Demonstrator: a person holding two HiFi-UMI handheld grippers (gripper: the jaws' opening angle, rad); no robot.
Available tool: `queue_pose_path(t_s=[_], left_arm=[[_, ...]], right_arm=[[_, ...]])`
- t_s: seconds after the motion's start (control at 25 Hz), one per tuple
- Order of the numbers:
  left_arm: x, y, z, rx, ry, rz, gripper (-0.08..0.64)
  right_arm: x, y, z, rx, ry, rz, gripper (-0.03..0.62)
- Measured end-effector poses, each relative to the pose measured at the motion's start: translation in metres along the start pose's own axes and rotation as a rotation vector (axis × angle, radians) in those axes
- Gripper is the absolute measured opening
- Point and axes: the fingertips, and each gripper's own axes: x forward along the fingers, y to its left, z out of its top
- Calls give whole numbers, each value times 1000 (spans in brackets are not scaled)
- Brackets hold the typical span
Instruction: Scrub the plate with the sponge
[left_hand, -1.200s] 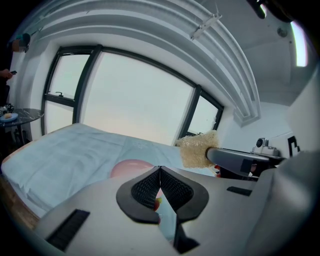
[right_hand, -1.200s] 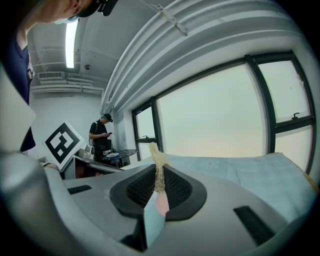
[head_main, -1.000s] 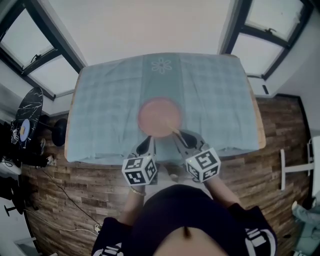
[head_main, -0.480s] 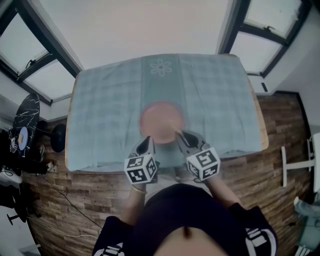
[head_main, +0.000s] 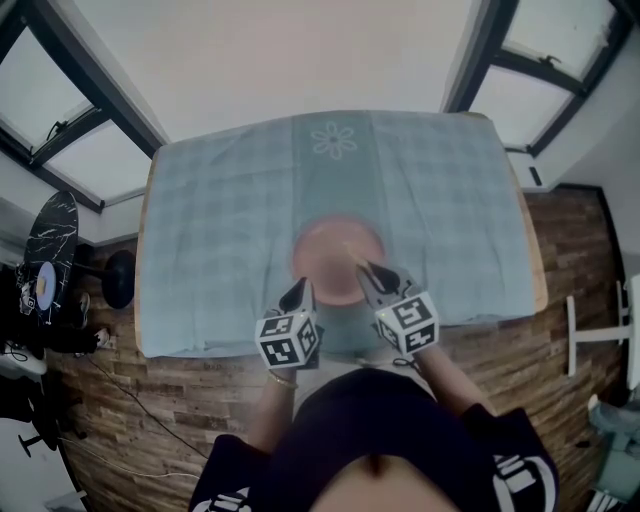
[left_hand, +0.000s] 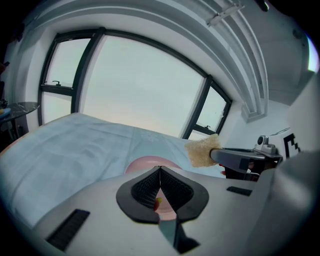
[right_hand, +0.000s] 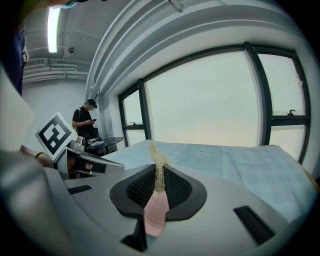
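1. Table (head_main: 450, 220): covered in a pale blue checked cloth, with wood floor around it.
2. Round dark side table (head_main: 50, 240): off to your left, well apart from the work. A bystander (right_hand: 85, 122) stands beside it.
3. Plate (head_main: 325, 250): pink, lying flat on the cloth near the table's near edge, centred in front of you.
4. Left gripper (head_main: 299, 287) (left_hand: 160, 169): your forearm is tucked close to your body. The tongs are pressed together at the tips at the plate's near-left rim, and pink shows through the slit below them.
5. Right gripper (head_main: 362, 268) (right_hand: 159, 167): angled inward over the plate, just beside the left one. Its tongs pinch the sponge.
6. Sponge (left_hand: 202, 150) (right_hand: 159, 172): tan and coarse, poking out past the right tips above the plate.
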Motion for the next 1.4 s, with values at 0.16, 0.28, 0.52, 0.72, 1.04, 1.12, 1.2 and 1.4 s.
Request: queue_pose_path(t_s=[0.16,0.28,0.52,0.72,1.04,1.12,1.2,1.4], left_arm=[[16,13,2,-13,19,0,11],[28,20,3,-16,36,-2,11],[49,33,-2,-27,72,3,11],[63,43,-8,-32,110,-4,11],[80,54,-17,-42,147,1,11],[83,55,-19,-42,156,-3,11],[85,56,-21,-43,163,-5,11],[89,58,-25,-45,174,-7,11]], right_arm=[[24,-10,-6,-19,39,-11,38],[40,-18,-12,-35,67,-24,38],[72,-32,-27,-68,135,-32,38],[98,-44,-38,-85,180,-47,38],[127,-60,-56,-91,243,-71,38],[134,-64,-61,-94,257,-78,38],[141,-65,-66,-97,273,-80,38],[155,-64,-74,-90,299,-73,38]])
